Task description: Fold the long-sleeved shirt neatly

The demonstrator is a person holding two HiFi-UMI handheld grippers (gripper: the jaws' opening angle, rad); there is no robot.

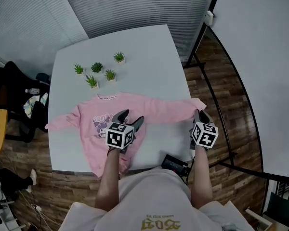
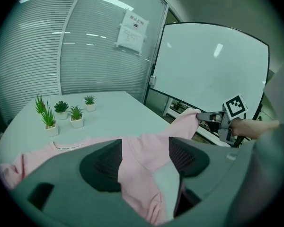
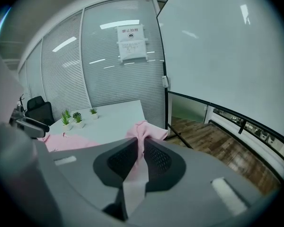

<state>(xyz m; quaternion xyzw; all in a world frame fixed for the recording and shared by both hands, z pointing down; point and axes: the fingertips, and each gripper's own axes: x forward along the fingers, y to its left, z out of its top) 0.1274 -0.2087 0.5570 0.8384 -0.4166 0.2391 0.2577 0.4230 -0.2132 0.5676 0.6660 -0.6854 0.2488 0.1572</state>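
1. The left claw [image 1: 129, 118] hangs wide open over the body of the shirt [image 1: 86, 121]. Pink cloth shows through the gap between its jaws, and the pads do not pinch it.
2. The right claw [image 1: 201, 114] is closed on the end of the sleeve [image 1: 173, 109], past the right edge of the table [image 1: 144, 47]. The cloth is squeezed thin between its jaws, and a pale strip of it hangs back toward the claw's camera.
3. The shirt lies front up on the table with its collar [image 1: 107, 96] just ahead of the left claw. Its hem drapes over the near edge behind that claw. The other sleeve [image 1: 62, 121] stretches well out to that claw's left and reaches the table's left edge.
4. Five plants [image 1: 98, 71] in white pots stand ahead of the left claw, beyond the collar, with a strip of bare table between them and the shirt.
5. A black box [image 1: 176, 165] sits behind and between the two claws, by the table's near edge.
6. A whiteboard [image 1: 260, 57] on a black frame stands ahead and to the right of the right claw. One leg is on the wood floor [image 1: 216, 81] near the held sleeve.
7. A black chair [image 1: 14, 93] stands far to the left of the left claw. Blinds [image 1: 135, 4] close the view beyond the table.
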